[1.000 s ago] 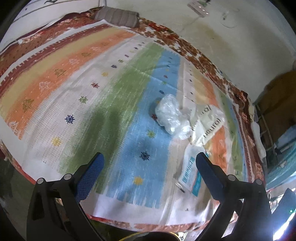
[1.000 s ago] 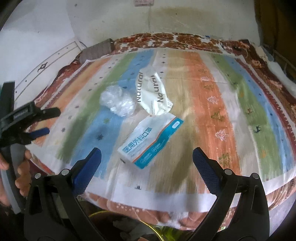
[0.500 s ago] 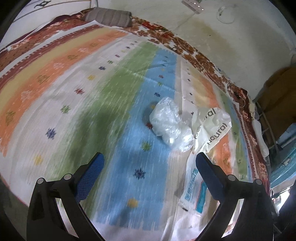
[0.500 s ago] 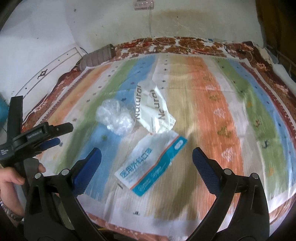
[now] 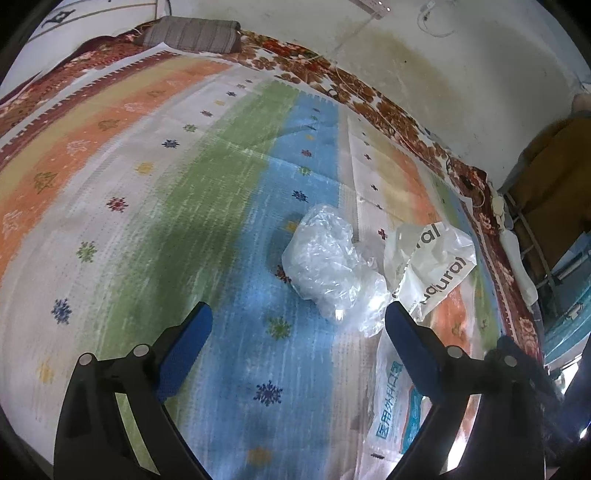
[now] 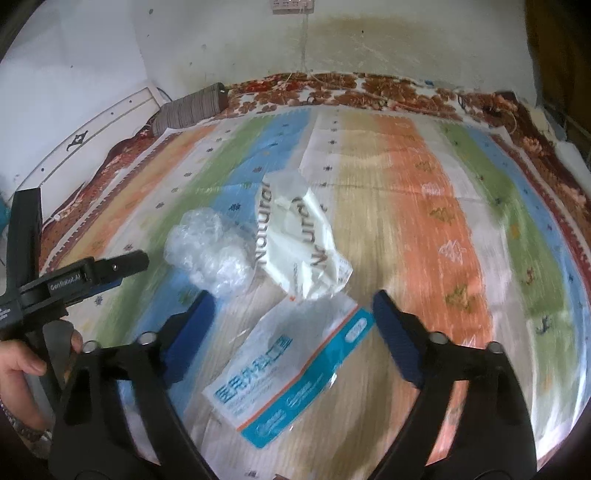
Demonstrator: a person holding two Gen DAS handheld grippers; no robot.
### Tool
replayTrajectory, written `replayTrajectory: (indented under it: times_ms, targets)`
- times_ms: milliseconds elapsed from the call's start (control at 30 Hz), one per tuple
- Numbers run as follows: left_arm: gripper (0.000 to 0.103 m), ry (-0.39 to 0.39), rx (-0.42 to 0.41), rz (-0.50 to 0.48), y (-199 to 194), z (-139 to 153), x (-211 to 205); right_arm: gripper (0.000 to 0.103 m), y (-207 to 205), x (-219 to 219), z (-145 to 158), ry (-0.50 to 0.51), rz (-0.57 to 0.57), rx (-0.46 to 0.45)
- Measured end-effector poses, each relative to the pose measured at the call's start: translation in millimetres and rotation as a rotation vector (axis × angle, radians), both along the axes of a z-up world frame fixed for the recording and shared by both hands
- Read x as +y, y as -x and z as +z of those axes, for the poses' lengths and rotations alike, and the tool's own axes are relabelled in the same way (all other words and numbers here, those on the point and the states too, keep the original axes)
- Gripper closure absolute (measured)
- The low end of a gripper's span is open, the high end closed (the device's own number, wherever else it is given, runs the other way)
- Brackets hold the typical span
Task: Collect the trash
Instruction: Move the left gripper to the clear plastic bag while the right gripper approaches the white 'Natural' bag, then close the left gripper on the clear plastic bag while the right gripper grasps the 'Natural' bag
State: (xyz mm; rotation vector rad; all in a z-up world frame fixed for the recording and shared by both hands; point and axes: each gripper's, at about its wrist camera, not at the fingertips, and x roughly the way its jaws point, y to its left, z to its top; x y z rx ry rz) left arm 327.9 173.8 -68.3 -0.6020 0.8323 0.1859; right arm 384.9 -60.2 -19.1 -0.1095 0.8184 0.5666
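Note:
Three pieces of trash lie on a striped bedspread [image 5: 184, 192]. A crumpled clear plastic bag [image 5: 328, 266] lies on the blue stripe, and it also shows in the right wrist view [image 6: 210, 254]. A white "Natural" bag [image 5: 432, 262] lies beside it, seen also in the right wrist view [image 6: 303, 251]. A white and blue mask packet [image 6: 291, 373] lies nearest, partly hidden in the left wrist view [image 5: 395, 406]. My left gripper [image 5: 299, 328] is open just short of the clear bag. My right gripper [image 6: 291, 317] is open over the packet's far end. Both are empty.
A grey striped bolster [image 5: 192, 33] lies at the bed's far edge by the white wall [image 6: 369, 40]. A floral blanket border [image 6: 369, 88] runs along the back. The left gripper [image 6: 74, 280] and the hand holding it show at the right wrist view's left.
Both grippers have moved forward and lower toward the trash; the bags and packet now look larger and closer. Both stay open. The trash has not moved.

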Motion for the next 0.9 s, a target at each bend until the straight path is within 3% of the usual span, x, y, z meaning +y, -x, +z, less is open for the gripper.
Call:
replayTrajectory:
  times_ms: [133, 267, 400, 533, 633, 733, 800, 900]
  targets:
    - [0.013, 0.016, -0.017, -0.006, -7.0, -4.9, 3.2, 0.026, -14.6, 3.1, -3.5, 0.003, 0.001, -0.002]
    - [0.024, 0.032, 0.006, -0.007, -16.5, -12.5, 9.1, 0.026, -29.2, 6.8, -11.3, 0.010, 0.006, 0.007]
    - [0.029, 0.043, 0.007, -0.004, -25.9, -16.7, 12.2, 0.026, -43.3, 14.7, -14.8, 0.000, 0.029, 0.006]
    - [0.039, 0.032, 0.003, -0.020, -38.3, -20.8, 10.2, 0.029, -57.4, 23.7, -20.6, -0.007, 0.029, 0.004]
    - [0.053, 0.046, -0.001, -0.027, -45.6, -27.2, 8.8, 0.037, -68.6, 30.0, -28.2, -0.023, 0.033, 0.019]
    - [0.070, 0.049, -0.004, -0.028, -51.4, -31.0, 6.6, 0.058, -77.0, 35.3, -38.1, -0.024, 0.047, 0.042]
    - [0.079, 0.047, -0.018, -0.030, -52.5, -30.4, 5.8, 0.080, -80.2, 37.4, -43.3, -0.024, 0.060, 0.053]
    - [0.088, 0.020, -0.015, -0.029, -52.7, -28.6, 3.7, 0.092, -80.3, 37.6, -45.9, -0.012, 0.061, 0.042]
